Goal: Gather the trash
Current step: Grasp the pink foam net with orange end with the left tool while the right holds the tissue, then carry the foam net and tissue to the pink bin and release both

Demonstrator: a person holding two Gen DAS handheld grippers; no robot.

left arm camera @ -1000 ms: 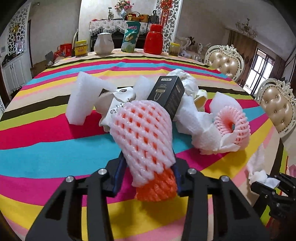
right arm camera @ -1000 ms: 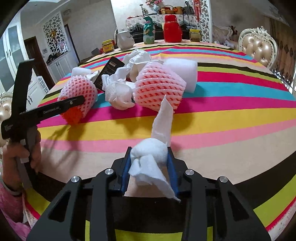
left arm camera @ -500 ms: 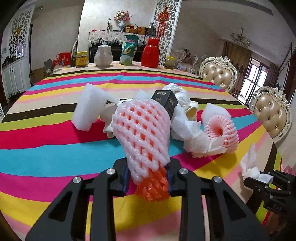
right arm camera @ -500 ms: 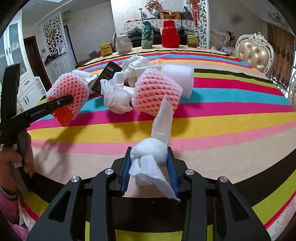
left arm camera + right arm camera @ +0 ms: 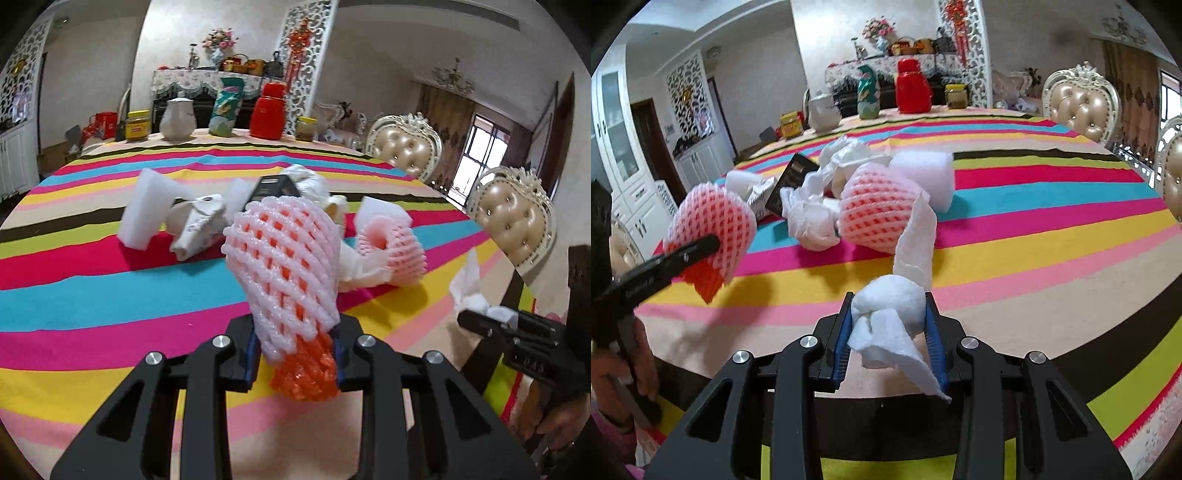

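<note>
My left gripper [image 5: 295,354] is shut on a pink-and-orange foam fruit net [image 5: 288,266] and holds it above the striped tablecloth [image 5: 92,295]. It also shows in the right wrist view [image 5: 713,229]. My right gripper [image 5: 888,328] is shut on a crumpled white tissue [image 5: 886,306] near the table's front edge; it also shows at the right of the left wrist view [image 5: 476,295]. A trash pile lies mid-table: a second foam net [image 5: 879,218], white foam blocks [image 5: 147,210], a black box [image 5: 275,186], crumpled paper [image 5: 812,221].
Jars, a white teapot [image 5: 179,118], a green bag and a red container [image 5: 271,110] stand at the table's far edge. Padded chairs [image 5: 517,225] stand at the right. White cabinets [image 5: 635,177] are at the left in the right wrist view.
My left gripper has lifted the foam net and drawn it back from the pile. My right gripper has risen slightly with the tissue still in it.
</note>
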